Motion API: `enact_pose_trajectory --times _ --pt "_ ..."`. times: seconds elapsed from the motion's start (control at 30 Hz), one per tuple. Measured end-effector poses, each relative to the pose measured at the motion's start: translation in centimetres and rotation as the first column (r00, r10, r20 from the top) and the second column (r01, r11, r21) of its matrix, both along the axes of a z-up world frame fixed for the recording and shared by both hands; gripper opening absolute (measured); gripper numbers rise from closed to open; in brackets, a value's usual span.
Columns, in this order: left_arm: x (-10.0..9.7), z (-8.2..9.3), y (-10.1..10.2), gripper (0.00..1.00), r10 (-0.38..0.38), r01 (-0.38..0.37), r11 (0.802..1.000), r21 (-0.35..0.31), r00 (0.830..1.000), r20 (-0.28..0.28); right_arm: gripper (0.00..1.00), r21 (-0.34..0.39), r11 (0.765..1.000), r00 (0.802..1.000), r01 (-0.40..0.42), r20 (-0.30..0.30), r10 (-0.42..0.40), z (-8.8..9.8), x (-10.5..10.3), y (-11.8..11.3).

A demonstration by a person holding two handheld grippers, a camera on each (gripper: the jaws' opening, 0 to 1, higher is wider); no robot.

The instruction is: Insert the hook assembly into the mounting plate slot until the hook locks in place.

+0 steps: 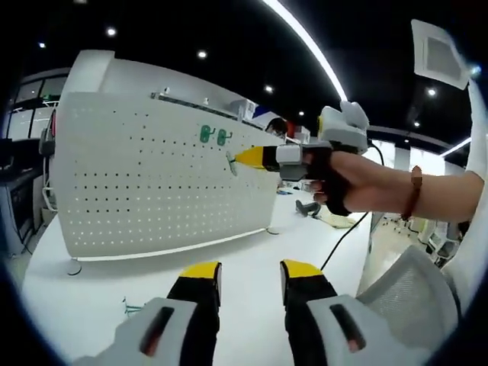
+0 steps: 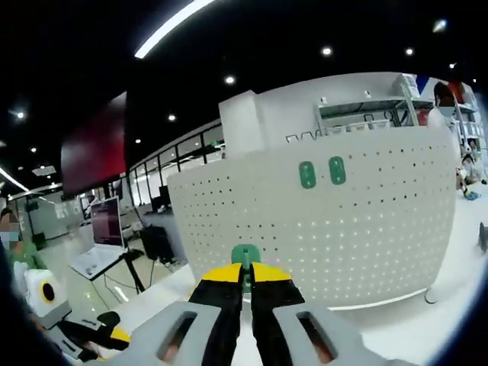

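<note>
My left tool [image 1: 250, 273] hangs low over the white bench [image 1: 252, 255], its yellow-tipped jaws spread apart with nothing between them. Ahead stands the white perforated mounting plate [image 1: 152, 179], upright on the bench, with two green hooks [image 1: 215, 136] already seated near its top. My right tool [image 1: 248, 158] comes in from the right, gripped in my hand [image 1: 347, 183], tip just at the plate's face. In the right gripper view, its jaws are clenched on a green hook assembly [image 2: 245, 256], which sticks up between the tips, in front of the plate and below the two hooks.
</note>
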State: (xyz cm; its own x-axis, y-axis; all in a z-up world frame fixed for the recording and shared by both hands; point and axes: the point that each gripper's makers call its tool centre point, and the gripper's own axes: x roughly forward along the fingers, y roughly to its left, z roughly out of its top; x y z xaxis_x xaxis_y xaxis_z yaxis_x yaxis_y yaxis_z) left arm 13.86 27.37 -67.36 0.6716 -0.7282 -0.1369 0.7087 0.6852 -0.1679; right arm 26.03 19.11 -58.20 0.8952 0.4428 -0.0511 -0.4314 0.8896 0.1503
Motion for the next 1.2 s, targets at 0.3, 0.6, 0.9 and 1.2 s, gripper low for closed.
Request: enact_pose_trajectory --times 0.3,0.6,0.9,1.2 --pt "0.1 -0.3 1.6 0.36 0.021 -0.021 1.000 0.009 1.000 -0.002 0.01 -0.012 1.000 0.998 0.026 0.053 -0.026 2.4 2.2 0.5" --pt "0.1 -0.5 2.5 0.39 0.031 -0.031 0.999 0.009 0.999 -0.006 0.01 -0.023 0.998 0.993 0.054 0.108 -0.052 4.6 4.4 0.8" --pt "0.2 -0.8 2.9 0.39 0.039 -0.039 0.999 0.014 0.999 -0.019 0.01 0.007 0.997 0.988 0.080 0.135 -0.080 5.9 5.9 0.7" --pt "0.3 -1.2 3.1 0.39 0.039 -0.040 0.999 -0.005 0.999 -0.036 0.01 -0.005 0.995 0.983 0.099 0.155 -0.097 6.6 7.5 0.4"
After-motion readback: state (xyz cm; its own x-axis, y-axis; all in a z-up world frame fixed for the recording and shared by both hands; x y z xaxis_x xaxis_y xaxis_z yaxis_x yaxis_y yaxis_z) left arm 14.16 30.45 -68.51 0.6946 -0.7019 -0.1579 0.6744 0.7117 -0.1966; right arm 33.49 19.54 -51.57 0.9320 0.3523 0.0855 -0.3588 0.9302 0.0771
